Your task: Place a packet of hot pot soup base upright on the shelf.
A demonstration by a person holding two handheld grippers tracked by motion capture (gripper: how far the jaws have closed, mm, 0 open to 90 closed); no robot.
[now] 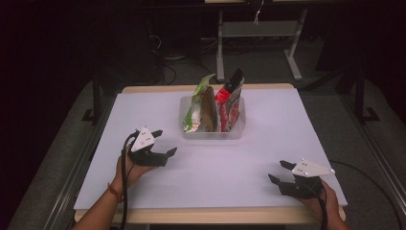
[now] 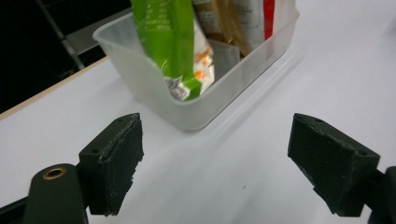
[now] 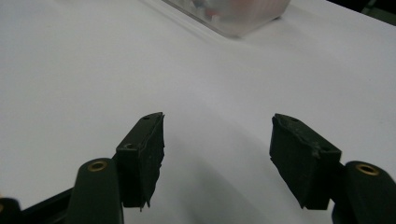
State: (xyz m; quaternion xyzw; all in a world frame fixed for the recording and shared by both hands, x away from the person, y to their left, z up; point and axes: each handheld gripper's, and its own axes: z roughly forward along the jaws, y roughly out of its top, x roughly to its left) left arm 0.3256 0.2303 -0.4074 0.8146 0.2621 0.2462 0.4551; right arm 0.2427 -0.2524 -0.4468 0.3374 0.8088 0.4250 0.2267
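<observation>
Hovering near bin (image 1: 213, 132): left gripper (image 1: 163, 142), jaws gaping, empty. Right gripper (image 1: 280, 171) idling well apart, likewise agape. Approach step, seemingly; next: reaching green packet (image 1: 197, 108).

Clear plastic bin (image 1: 213, 130) sits mid-table toward far edge, only obstacle on the white table (image 1: 268, 143). Green snack bag (image 1: 195, 108), brown packet (image 1: 209, 111) and red packet (image 1: 230, 100) stand upright inside, packed close, tops above the rim. Bare surface left, right and in front of bin. Left gripper (image 1: 163, 143) near bin's front-left corner, jaws spread, small gap to wall. Right gripper (image 1: 281, 171) well apart, jaws spread, open table ahead.
</observation>
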